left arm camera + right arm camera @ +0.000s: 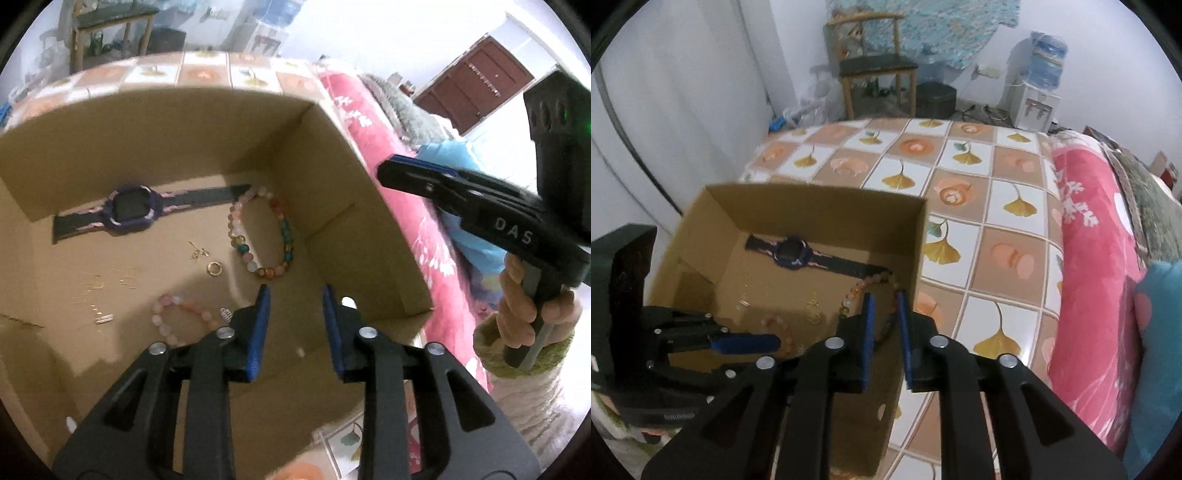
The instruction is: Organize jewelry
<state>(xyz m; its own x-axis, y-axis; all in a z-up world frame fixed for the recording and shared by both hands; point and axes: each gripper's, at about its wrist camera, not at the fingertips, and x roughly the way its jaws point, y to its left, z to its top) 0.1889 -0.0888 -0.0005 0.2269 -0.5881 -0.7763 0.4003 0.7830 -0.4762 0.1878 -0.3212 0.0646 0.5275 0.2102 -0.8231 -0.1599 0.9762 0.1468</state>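
An open cardboard box (pixel 221 129) (pixel 812 210) holds the jewelry. On its floor lie a purple watch (pixel 133 210) (pixel 790 253), a multicoloured bead bracelet (pixel 284 229) (pixel 849 295), a pink bead bracelet (pixel 162 314) (pixel 775 319), a gold ring (pixel 214 268) (pixel 815 317), a small gold earring (pixel 197 253) and a thin chain (pixel 103 318). My left gripper (pixel 295 295) (pixel 775 341) hangs inside the box, open, nothing between its blue pads. My right gripper (pixel 885 297) (pixel 382 173) hovers over the box's right wall, narrowly open and empty, above the multicoloured bracelet.
The box sits on a table with a ginkgo-leaf tile cloth (pixel 997 206). A pink floral blanket (pixel 1089 277) (pixel 369 122) lies along the table's right side. A wooden chair (pixel 875 66) and a water dispenser (pixel 1038 99) stand by the far wall.
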